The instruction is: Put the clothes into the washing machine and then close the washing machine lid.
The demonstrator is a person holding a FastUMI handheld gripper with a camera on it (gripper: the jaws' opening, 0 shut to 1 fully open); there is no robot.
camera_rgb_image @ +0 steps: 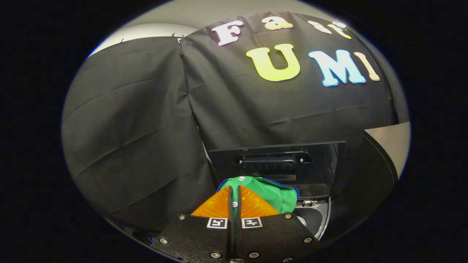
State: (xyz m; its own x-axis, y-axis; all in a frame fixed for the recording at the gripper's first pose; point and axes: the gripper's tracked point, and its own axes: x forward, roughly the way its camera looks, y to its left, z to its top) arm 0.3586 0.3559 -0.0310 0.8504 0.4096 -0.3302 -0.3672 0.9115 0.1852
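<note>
The green garment (272,195) sits low in the middle of the picture, bunched into a soft lump with a blue edge along its top and right side. It is pinched between the two orange fingers (215,208) of the gripper (234,190), which are drawn together until just a thin dark slit parts them, a scrap of the cloth showing in that slit. So the gripper is clamped on the garment, and most of the cloth spills ahead of the fingertips and off to their right.

Just right of the fingers and lower, the washer (316,219) shows a curved grey rim and a dark drum mouth. Above the garment, the lid (278,162) stands raised, a dark panel with a handle bar across it, filling the lower centre-right of the picture under the black cloth wall.

What matters for the next move, as I judge it, is that the drum mouth lies below and to the right of the held cloth, not straight ahead. The garment hangs close to the rim but does not look to be inside yet. Its bulk runs roughly crosswise, from the fingertips toward the right, so carrying it rightward and down should bring the loose part over the opening first. The lid remains to be shut afterwards.
</note>
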